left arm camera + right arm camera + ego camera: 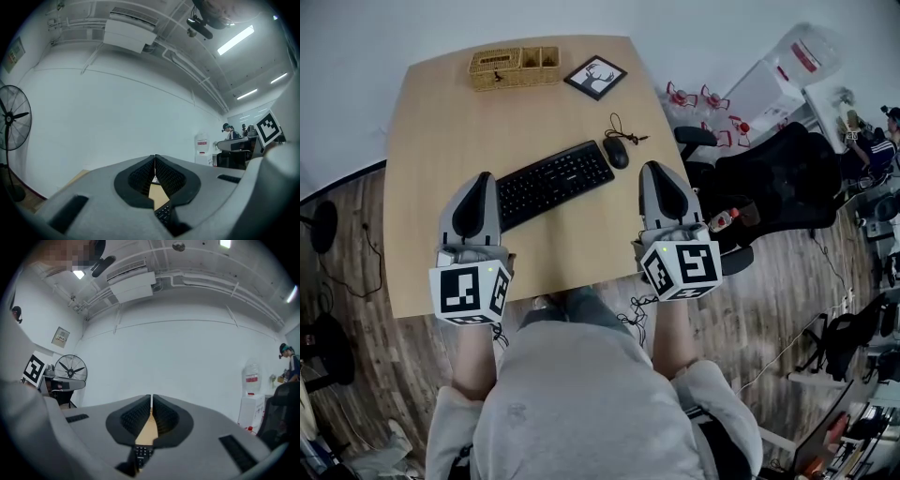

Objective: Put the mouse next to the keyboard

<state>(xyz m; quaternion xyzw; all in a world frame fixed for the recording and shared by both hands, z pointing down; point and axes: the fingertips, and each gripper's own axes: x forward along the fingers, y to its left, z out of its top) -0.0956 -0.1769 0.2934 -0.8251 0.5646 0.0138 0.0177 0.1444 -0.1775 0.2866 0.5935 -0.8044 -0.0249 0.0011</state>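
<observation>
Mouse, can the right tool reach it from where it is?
Probably yes: the mouse lies just ahead of the right tool with nothing between, though the tool's jaws are shut.

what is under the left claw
The left end of the black keyboard runs under the left claw, on the wooden table. The head view cannot show that end's keys, because the claw covers them.

one each: keyboard (551, 183), mouse (616, 152), basket (514, 67), frame (595, 77)

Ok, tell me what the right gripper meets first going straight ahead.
Likely nothing nearby: the right gripper points over bare table, passing right of the mouse, toward the far wall. Height is hard to judge.
</observation>
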